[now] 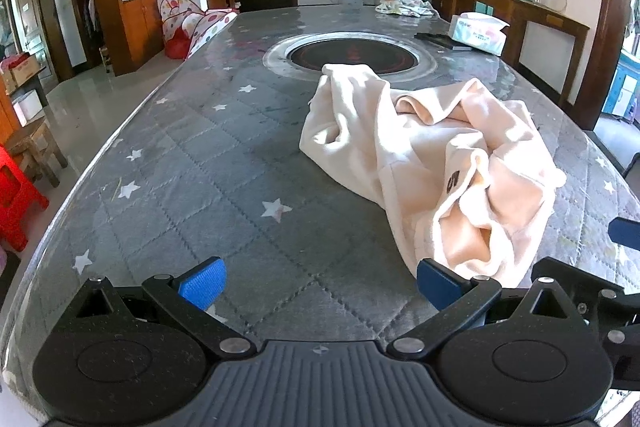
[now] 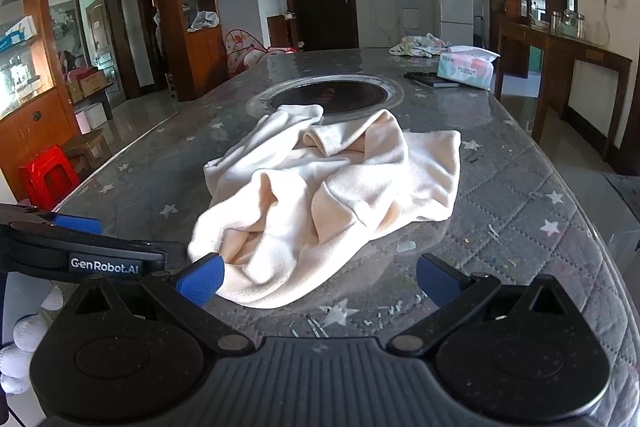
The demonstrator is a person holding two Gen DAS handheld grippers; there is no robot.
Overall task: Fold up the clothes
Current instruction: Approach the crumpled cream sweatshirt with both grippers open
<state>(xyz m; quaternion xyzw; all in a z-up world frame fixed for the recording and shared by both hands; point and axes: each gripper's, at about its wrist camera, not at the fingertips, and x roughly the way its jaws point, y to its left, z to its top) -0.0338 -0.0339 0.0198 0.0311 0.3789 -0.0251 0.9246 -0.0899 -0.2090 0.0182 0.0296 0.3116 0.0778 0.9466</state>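
Crumpled cream-and-peach fleece garment sits in a heap on the grey quilted star-print table cover, near the front edge, its far end touching the rim of the round black inset hotplate at 12 o'clock. Nothing folded yet, judging by the bunching. Left gripper is spread wide, empty, low over bare cover; the garment lies at its 1 to 2 o'clock, near hem just beside the right blue pad. Right gripper also spread wide, holding nothing; garment at its 11 to 12 o'clock, near hem touching or just over its left blue pad, can't tell which. Long axis runs roughly near-to-far along the table, 6 to 12, skewed a bit left at the far end in the right wrist view; one tube-like end (sleeve or leg, unclear) points to the hotplate, and a rolled cuff opening faces left near the middle. Small dark label shows on a fold. Risks: layers are tangled, so a pinch at the near hem would likely catch several plies and drag the whole heap instead of opening it; cover looks glossy under a clear film, so cloth may slide on a pull; a far sweep could push fabric onto the hotplate. White tissue box and a patterned cloth bundle sit well apart at 1 o'clock.
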